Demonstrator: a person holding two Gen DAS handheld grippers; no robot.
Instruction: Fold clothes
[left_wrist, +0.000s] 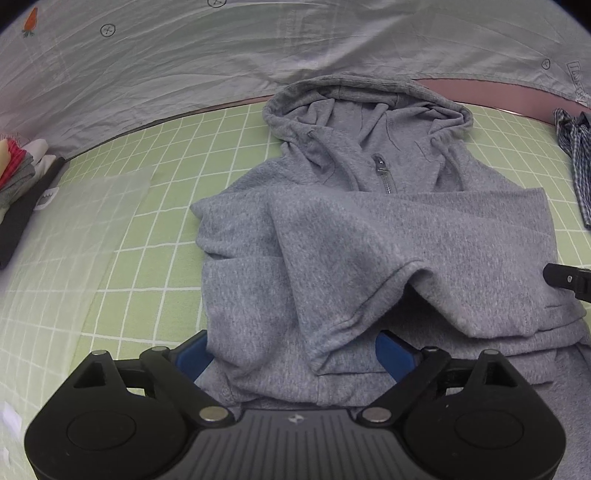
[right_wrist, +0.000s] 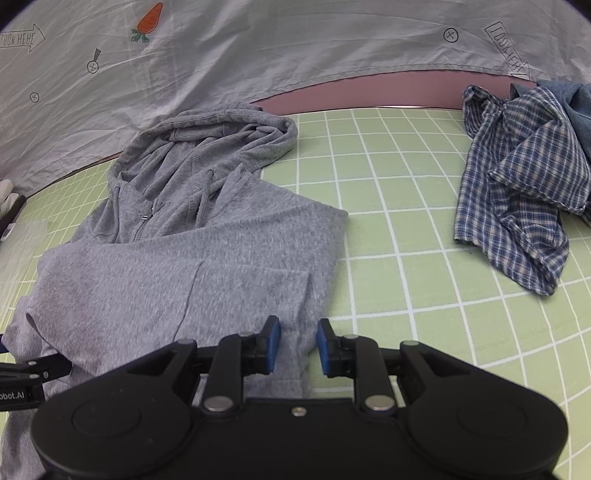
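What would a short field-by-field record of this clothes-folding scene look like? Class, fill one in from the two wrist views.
surface: green mat with white grid lines
main garment: grey zip-up hooded sweatshirt, lying flat, sleeves folded across its front
hood: at the far end, open
left claw: open, blue pads either side of the near hem
right claw: open, at the sweatshirt's right edge
other clothes: crumpled blue checked shirt at right; stacked folded items at left
backdrop: pale wrinkled printed sheet
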